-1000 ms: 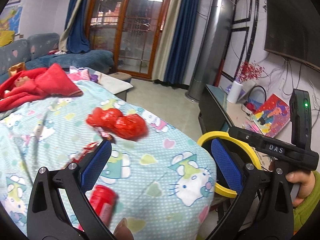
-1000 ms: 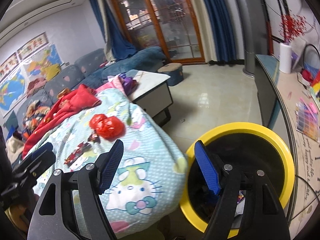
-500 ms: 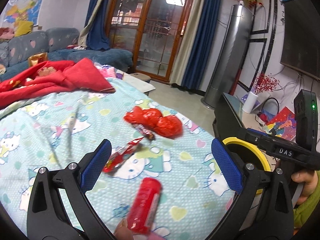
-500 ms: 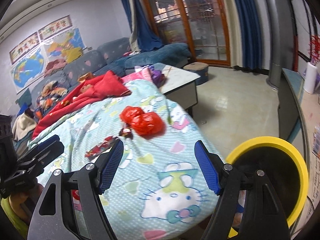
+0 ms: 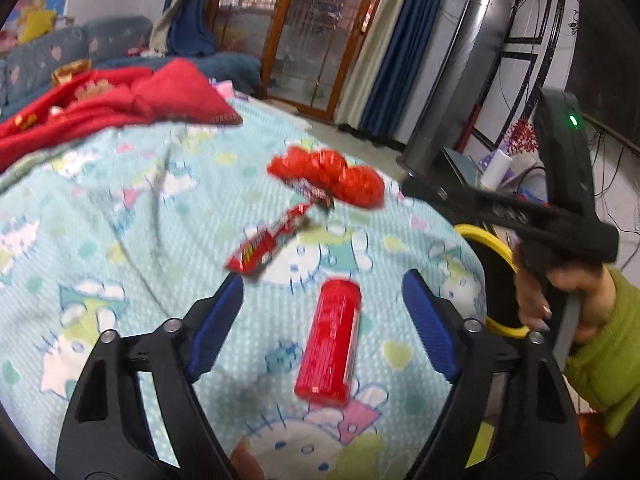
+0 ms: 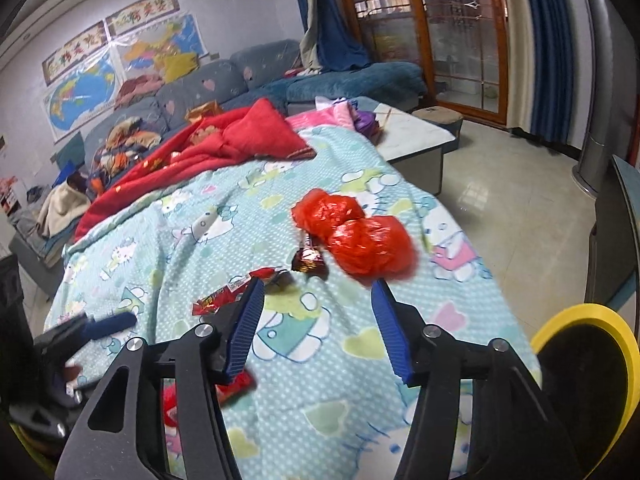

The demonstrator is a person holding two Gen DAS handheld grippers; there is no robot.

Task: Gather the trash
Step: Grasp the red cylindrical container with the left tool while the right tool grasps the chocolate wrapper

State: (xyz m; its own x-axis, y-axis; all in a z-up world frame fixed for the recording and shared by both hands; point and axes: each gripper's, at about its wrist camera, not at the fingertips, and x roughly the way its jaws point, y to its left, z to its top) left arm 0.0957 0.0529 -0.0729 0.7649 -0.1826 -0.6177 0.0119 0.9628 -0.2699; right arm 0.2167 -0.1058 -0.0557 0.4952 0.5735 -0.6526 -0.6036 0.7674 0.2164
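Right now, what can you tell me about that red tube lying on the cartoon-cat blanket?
The red tube is a cylinder with a glossy, plastic-looking wrapper bearing small print too blurred to read. It lies on its side on the turquoise cat-print blanket, long axis running away from the camera and leaning slightly right. It sits between the closing jaws of the left gripper, whose pads do not touch it. Only the blanket touches it.

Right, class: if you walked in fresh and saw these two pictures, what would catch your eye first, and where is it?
Red litter stands out on the pale blue cartoon-cat blanket: a crumpled red plastic bag near the blanket's far edge, a red snack wrapper in the middle, and a red tube lying nearest, between the left gripper's closing jaws but untouched. A yellow-rimmed bin waits on the floor beside the bed.
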